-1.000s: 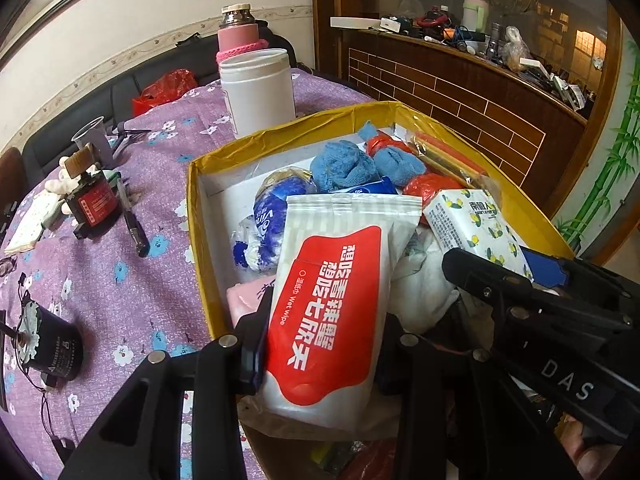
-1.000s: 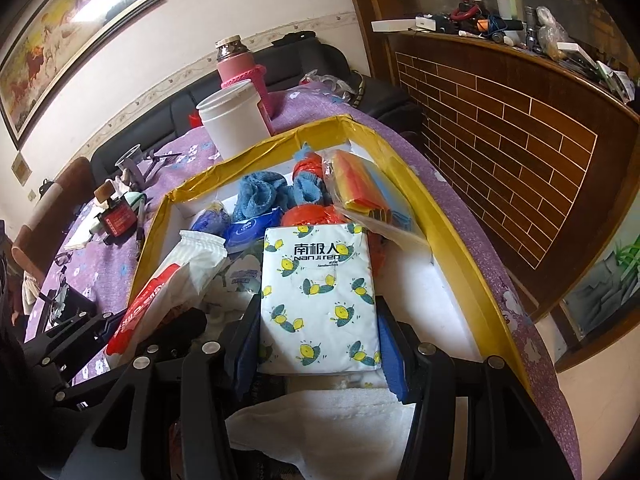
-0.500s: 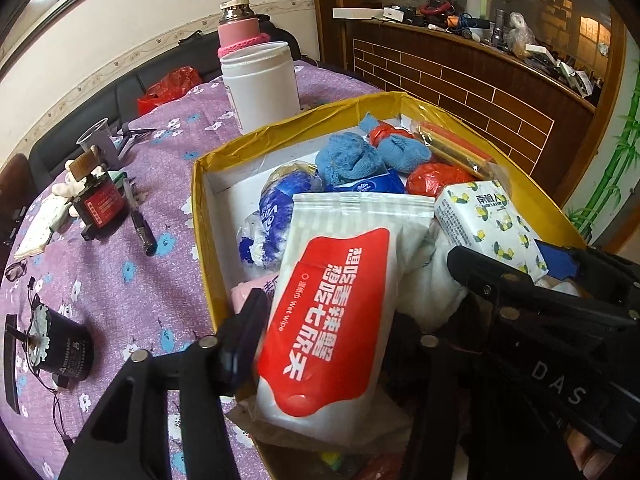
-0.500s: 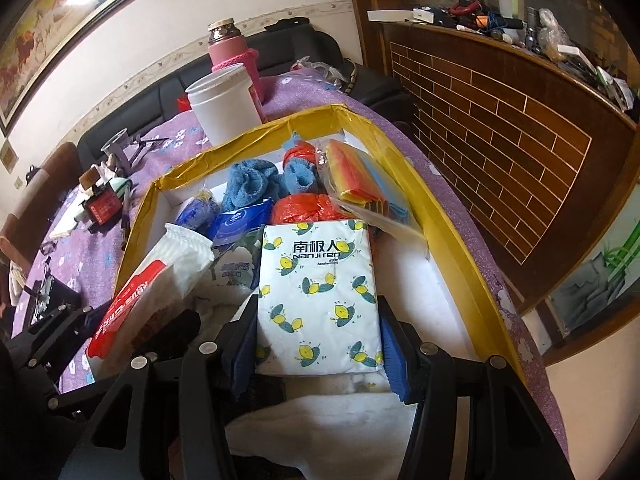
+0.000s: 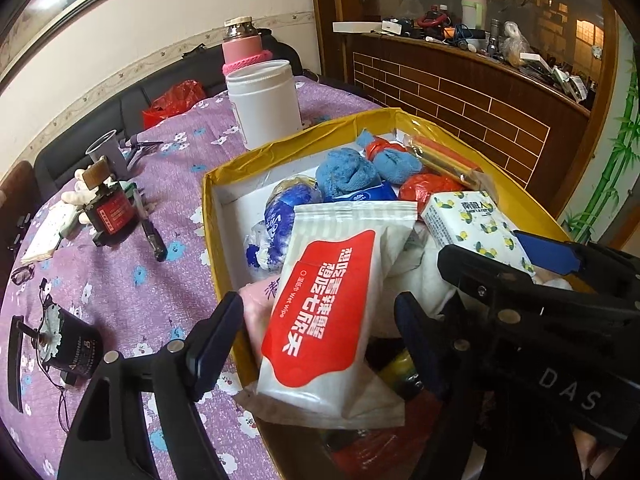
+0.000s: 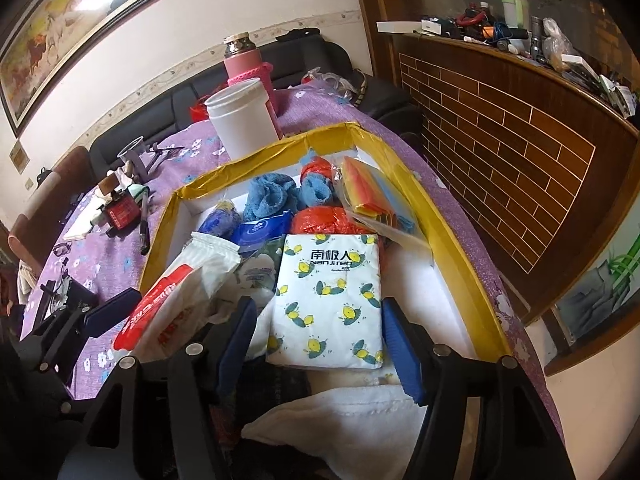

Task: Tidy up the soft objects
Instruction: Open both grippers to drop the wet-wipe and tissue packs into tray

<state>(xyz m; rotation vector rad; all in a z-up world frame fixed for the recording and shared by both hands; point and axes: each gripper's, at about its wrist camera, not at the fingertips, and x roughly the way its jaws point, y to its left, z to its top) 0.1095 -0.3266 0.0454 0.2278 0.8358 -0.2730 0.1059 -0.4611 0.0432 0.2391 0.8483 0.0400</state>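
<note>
A yellow-rimmed box [image 5: 208, 216] [image 6: 452, 248] on the purple table holds soft things. My left gripper [image 5: 320, 332] is open; the red and white wet wipe pack [image 5: 332, 300] lies loose between its fingers, leaning on the box's near left wall. It also shows in the right wrist view [image 6: 168, 304]. My right gripper [image 6: 320, 332] is open around the white tissue pack with lemon print [image 6: 332, 296], which rests on the pile in the box. The tissue pack also shows in the left wrist view [image 5: 472, 228]. Blue cloth balls [image 5: 348, 176] lie at the far end.
A white jar [image 5: 264, 100] and a pink flask [image 5: 242, 44] stand behind the box. A red-labelled tool [image 5: 112, 212], a pen [image 5: 152, 232] and a black motor [image 5: 68, 344] lie on the table to the left. A white towel [image 6: 340, 420] lies under my right gripper.
Both grippers have opened and let go of their packs. The wet wipe pack has tilted and settled against the box wall; the tissue pack now rests on the pile.
</note>
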